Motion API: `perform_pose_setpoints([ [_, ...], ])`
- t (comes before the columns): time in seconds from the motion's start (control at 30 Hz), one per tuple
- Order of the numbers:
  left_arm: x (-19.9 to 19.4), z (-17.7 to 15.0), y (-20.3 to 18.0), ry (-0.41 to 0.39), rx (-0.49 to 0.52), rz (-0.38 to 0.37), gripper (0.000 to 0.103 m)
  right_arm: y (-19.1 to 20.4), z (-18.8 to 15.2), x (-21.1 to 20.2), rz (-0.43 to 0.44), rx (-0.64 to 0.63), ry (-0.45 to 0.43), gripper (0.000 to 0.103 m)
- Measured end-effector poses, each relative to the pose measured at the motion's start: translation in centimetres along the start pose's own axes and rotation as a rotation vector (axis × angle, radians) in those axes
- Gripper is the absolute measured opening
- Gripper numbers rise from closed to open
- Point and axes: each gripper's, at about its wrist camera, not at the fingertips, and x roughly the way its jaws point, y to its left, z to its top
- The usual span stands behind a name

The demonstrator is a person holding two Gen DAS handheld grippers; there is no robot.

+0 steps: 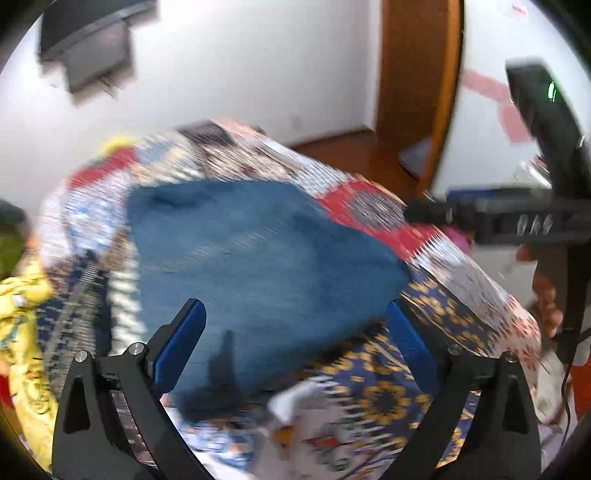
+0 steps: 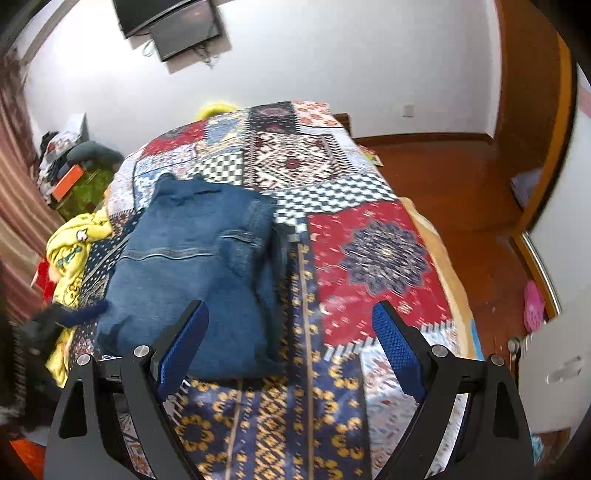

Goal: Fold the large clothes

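A folded pair of blue jeans (image 1: 258,251) lies on a patchwork bedspread (image 1: 369,206); the left wrist view is motion-blurred. My left gripper (image 1: 295,306) hangs over the near edge of the jeans, open wide, with nothing pressed between its blue pads. At that view's right, the right gripper (image 1: 417,214) reaches in, held by a hand (image 1: 546,295). In the right wrist view the jeans (image 2: 192,266) sit left of centre on the bedspread (image 2: 369,258). My right gripper (image 2: 290,308) stands open above the jeans' right edge and grips nothing. The left gripper shows only as a dark blur at the left edge.
A yellow printed garment (image 2: 74,251) is heaped at the bed's left side. Clutter and an orange box (image 2: 70,177) lie beyond it. A dark screen (image 2: 173,22) hangs on the white wall. Wooden floor (image 2: 461,177) and a door frame (image 1: 417,74) are to the right.
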Motion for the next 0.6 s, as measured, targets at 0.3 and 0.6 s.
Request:
perform_pose_setpoints([
  [0.3, 1.5, -0.5, 8.6, 0.067, -0.204, 0.189, 0.1, 3.1, -0.4, 5.3, 0.017, -0.048, 0.074, 0.088],
  [0.6, 3.2, -5.9, 10.2, 0.128, -0.285, 0.083, 0.101, -0.8, -3.2, 7.7, -0.002, 0.014, 0.194, 0.099],
])
